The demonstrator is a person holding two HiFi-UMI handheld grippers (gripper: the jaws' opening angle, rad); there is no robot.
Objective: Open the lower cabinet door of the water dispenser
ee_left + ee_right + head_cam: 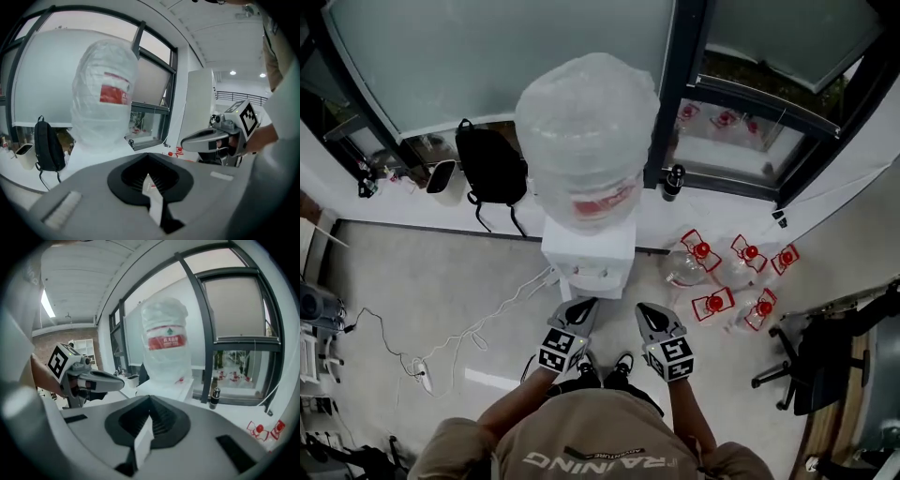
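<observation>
The white water dispenser stands against the window wall, topped by a large bottle wrapped in clear plastic with a red label. Its lower cabinet door is hidden below its top in the head view and behind the jaws in both gripper views. My left gripper and right gripper are held side by side just in front of the dispenser, both shut and empty. In the left gripper view the left gripper points at the bottle. In the right gripper view the right gripper faces the bottle.
A black backpack and a white bin sit left of the dispenser. Several empty jugs with red caps lie on the floor to its right. A cord and power strip run left. An office chair stands at the right.
</observation>
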